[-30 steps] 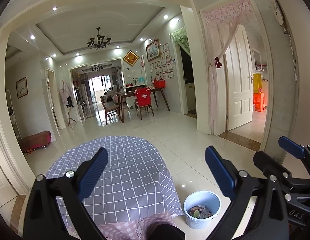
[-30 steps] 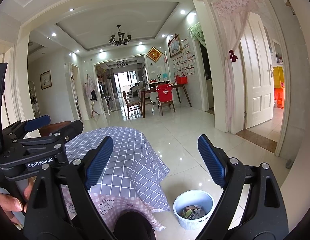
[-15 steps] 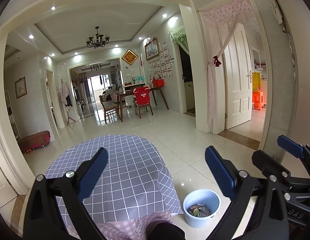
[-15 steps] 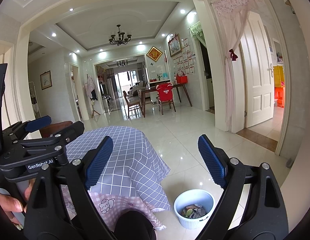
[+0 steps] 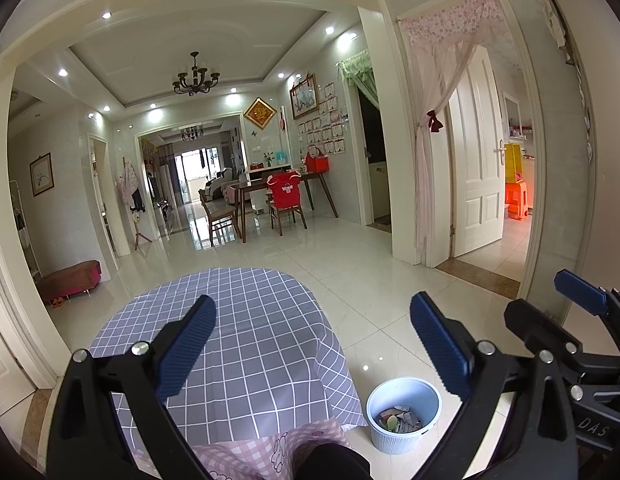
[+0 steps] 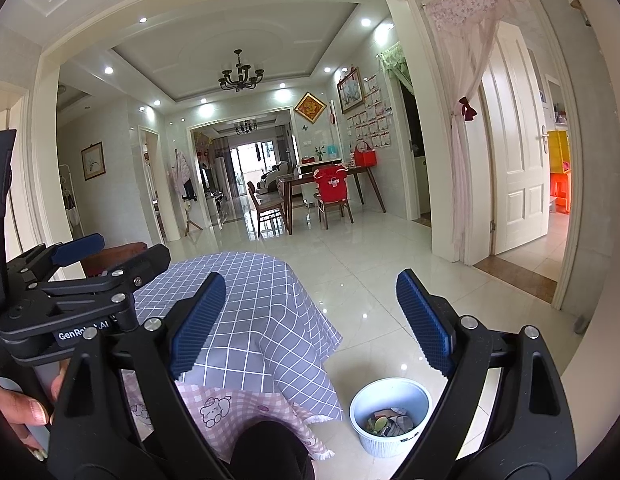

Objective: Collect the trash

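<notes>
Up close, both pairs of blue-padded fingers stand wide apart with nothing between them. From its own camera, the left gripper (image 5: 310, 344) frames a table (image 5: 246, 344) draped in a grey-and-white checked cloth, with a pink checked cloth (image 5: 246, 448) showing under its near edge. The right gripper (image 6: 306, 320) is just beside the left one, level with it and clear of the table; in the right view, a hand (image 6: 18, 400) grips the left tool's handle at 8 o'clock.

On the glossy tiled floor (image 6: 389, 280) at about 5 o'clock from the table, just beside its hanging cloth, a small pale blue bin (image 6: 389, 420) sits upright. Scraps of trash (image 6: 389, 426) lie inside, paper bits and something green.

Farther out, at 12 o'clock, a wooden dining table (image 5: 286, 184) with chairs stands well apart from the bin, one chair wearing a red cover. At 2 o'clock, a white door (image 5: 477, 152) hangs open beside a tied pink curtain (image 5: 433, 120). A dark chandelier (image 5: 196, 76) hangs from the ceiling.
</notes>
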Demonstrator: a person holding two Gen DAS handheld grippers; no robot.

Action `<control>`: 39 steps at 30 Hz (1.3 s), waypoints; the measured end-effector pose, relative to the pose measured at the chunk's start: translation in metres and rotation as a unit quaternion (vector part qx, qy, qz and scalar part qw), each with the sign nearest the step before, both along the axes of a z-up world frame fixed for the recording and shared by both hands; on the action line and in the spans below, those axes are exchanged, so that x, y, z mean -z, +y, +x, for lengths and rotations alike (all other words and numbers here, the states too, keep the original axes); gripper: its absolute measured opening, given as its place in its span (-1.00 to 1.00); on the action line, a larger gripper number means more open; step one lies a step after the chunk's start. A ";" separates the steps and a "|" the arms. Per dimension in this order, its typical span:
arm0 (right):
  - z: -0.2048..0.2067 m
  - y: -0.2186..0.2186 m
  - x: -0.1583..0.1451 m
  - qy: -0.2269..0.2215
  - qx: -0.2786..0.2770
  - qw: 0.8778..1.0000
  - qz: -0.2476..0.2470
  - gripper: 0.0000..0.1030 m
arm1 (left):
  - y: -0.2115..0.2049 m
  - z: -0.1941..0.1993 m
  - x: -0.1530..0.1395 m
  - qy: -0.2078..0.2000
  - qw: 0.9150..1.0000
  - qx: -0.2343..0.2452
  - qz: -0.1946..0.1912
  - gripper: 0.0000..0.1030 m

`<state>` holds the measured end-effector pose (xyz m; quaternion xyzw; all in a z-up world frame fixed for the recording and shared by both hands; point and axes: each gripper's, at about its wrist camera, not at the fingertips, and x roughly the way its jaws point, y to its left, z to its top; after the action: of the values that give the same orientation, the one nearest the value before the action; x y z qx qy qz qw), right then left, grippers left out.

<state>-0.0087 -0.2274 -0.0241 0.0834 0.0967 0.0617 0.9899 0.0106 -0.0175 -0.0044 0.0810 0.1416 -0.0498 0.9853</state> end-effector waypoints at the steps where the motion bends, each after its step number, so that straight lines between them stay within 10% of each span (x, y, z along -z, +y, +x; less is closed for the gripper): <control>1: 0.000 0.000 0.000 0.000 0.000 1.000 0.000 0.67 | -0.001 0.000 -0.001 0.000 1.000 0.000 0.000 0.86; 39: 0.000 0.001 -0.003 0.001 -0.001 1.000 0.002 0.67 | 0.002 0.000 0.002 0.003 1.000 0.000 0.005 0.86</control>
<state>-0.0092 -0.2268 -0.0211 0.0850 0.0979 0.0623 0.9896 0.0109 -0.0154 -0.0060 0.0860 0.1445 -0.0489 0.9845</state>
